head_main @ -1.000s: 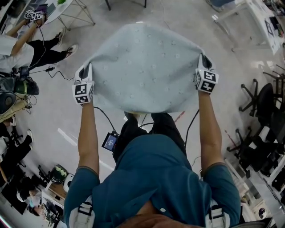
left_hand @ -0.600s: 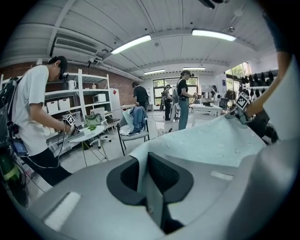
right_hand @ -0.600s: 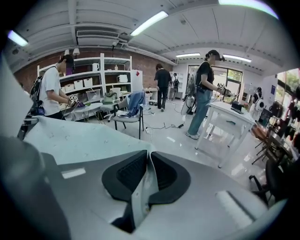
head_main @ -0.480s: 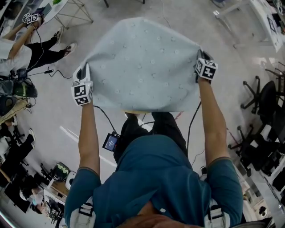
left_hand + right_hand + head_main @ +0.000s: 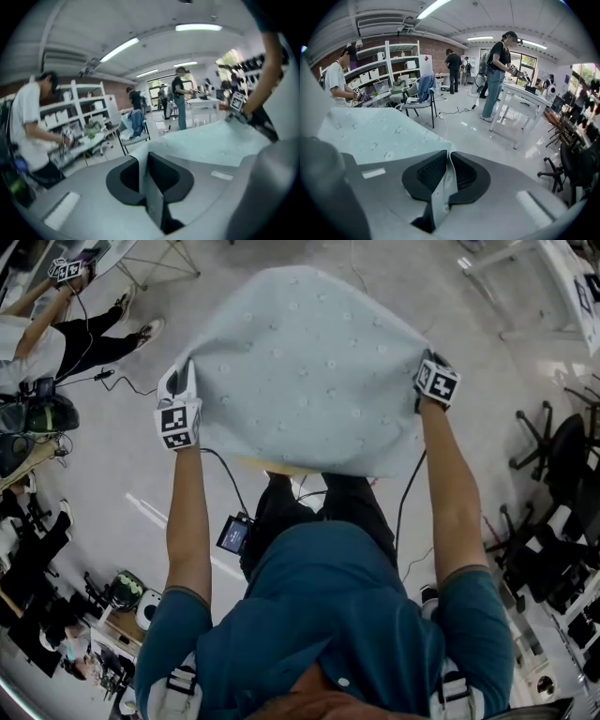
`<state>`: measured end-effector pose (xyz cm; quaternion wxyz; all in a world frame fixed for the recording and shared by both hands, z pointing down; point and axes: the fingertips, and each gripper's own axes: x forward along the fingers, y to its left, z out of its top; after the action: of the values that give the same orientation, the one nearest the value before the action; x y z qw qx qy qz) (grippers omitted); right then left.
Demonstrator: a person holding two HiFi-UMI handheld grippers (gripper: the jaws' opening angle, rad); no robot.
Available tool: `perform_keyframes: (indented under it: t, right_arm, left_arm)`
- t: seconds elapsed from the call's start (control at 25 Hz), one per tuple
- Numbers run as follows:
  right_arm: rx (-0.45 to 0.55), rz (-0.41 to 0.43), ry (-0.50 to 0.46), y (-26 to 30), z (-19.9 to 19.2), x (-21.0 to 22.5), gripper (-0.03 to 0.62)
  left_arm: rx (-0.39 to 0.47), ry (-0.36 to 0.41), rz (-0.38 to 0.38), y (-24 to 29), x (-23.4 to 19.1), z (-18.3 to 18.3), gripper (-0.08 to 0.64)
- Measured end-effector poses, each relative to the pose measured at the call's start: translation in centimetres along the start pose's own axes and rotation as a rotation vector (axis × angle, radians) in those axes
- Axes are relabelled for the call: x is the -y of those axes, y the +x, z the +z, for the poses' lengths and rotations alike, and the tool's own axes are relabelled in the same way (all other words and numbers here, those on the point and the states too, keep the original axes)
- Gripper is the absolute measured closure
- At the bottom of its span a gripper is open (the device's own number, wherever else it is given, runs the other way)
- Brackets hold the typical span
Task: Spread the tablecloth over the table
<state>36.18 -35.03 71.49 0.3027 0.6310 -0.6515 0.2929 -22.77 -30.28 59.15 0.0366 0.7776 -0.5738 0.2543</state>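
Two corners of the pale, dotted tablecloth [image 5: 309,371] are pinched, one by the left gripper [image 5: 147,180] and one by the right gripper [image 5: 448,180], each with its jaws closed tight on the fabric. Held spread in the air before the person [image 5: 328,615], the cloth hides their feet and part of the floor [image 5: 112,474]

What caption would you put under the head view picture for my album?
A person's left gripper and right gripper hold a pale blue tablecloth stretched wide between them.
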Motion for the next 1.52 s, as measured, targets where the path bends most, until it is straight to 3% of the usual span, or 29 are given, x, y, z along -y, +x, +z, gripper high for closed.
perform_keyframes:
  t: [0.12,0.2,0.4,0.64,0.88,1.0,1.12,1.28,1.36,1.52]
  right_arm:
    - [-0.025,-0.004,-0.002,0.8,-0.8,-0.3,0.566]
    - [-0.032,-0.002,-0.016,1.1,-1.1,-0.8,0.566]
    - [-0.066,0.0,-0.037,1.7,-1.4,-1.2,0.566]
    - [-0.114,0.015,-0.058,2.4,-2.0,-1.2,0.566]
    - [-0.136,0.0,-0.099,2.5,-2.0,-1.7,0.566]
    - [-0.118,-0.005,-0.112,2.4,-2.0,-1.9,0.566]
    - [-0.102,-0.002,-0.122,2.3,-2.1,-1.9,0.566]
    - [-0.089,-0.004,-0.14,2.0,-1.9,-2.0,0.566]
    - [-0.091,-0.008,-0.146,2.0,-1.9,-1.8,0.566]
    - [-0.088,-0.028,-0.162,2.0,-2.0,-1.9,0.566]
  left_arm:
    - [-0.105,-0.371,-0.004,1.2,-1.8,-7.6,0.529]
    - [-0.158,-0.458,0.013,1.4,-2.1,-11.0,0.509]
    - [-0.182,-0.424,0.01,1.7,-2.3,-11.6,0.508]
    - [-0.237,-0.499,-0.014,2.9,-2.1,-14.4,0.495]
    - [-0.248,-0.52,-0.023,2.8,-2.6,-15.0,0.489]
    - [-0.265,-0.464,0.025,2.2,-3.0,-14.8,0.443]
    - [-0.269,-0.389,0.095,0.8,-3.2,-14.6,0.441]
    - [-0.204,-0.291,0.188,-2.3,-4.2,-12.8,0.533]
    - [-0.16,-0.236,0.147,-3.1,-3.2,-11.1,0.552]
    - [-0.106,-0.185,-0.037,-3.2,1.1,-8.9,0.56]
